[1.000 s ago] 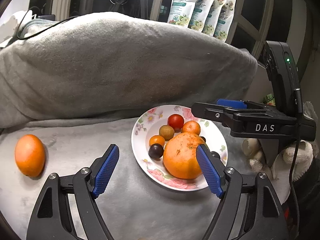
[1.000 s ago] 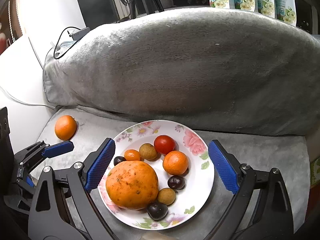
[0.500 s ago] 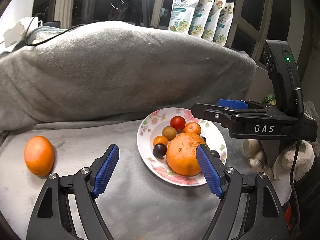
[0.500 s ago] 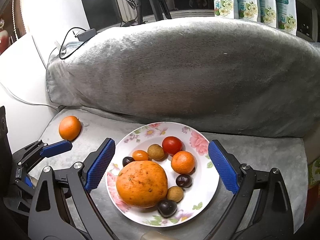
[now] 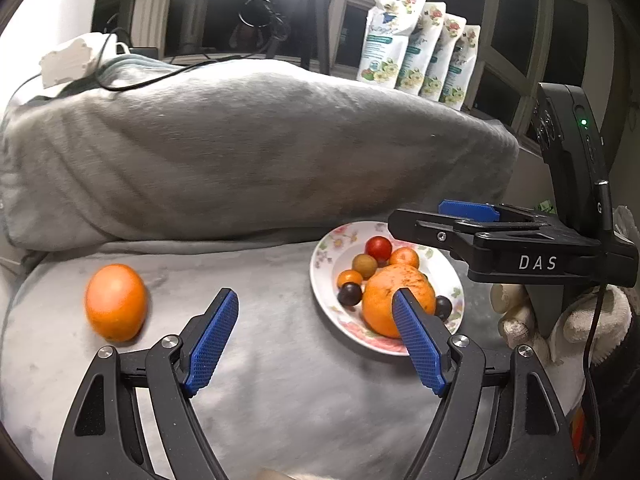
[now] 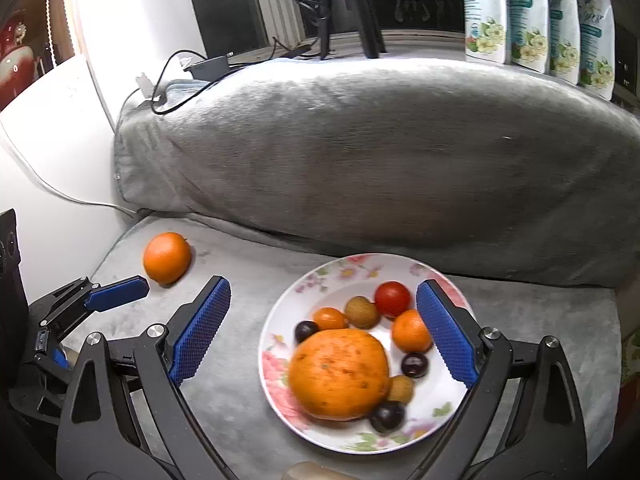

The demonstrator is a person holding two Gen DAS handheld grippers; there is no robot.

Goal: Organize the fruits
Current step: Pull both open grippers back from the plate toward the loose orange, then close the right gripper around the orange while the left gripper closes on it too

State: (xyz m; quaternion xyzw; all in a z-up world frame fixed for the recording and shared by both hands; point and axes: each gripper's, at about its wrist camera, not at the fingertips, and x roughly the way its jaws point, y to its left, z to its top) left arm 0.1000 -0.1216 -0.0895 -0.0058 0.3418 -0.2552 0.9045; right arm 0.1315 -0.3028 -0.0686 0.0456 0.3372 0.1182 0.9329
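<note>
I am holding my left gripper with its blue-padded jaws spread wide and empty, hovering above the grey fleece blanket. My right gripper is likewise gaping, gripping nothing, hanging over the left rim of the white floral-rimmed plate.

The loose smooth orange fruit is lying on the blanket well left of the plate, slightly egg-shaped, its long axis running near upright in the left wrist view; in the right wrist view a small stem nub is showing at its top right.

On the plate the large speckled orange is sitting at the front, long axis roughly left to right. Around it are lying a red cherry tomato, two small mandarins, two tan longan-like fruits and three dark round fruits.

White letters "DAS" are showing on my right gripper's body. The four flower-printed pouches on the sill carry script too small to read.

My right pad is covering part of the large orange in the left wrist view; the plate's right rim is hiding behind my right finger
</note>
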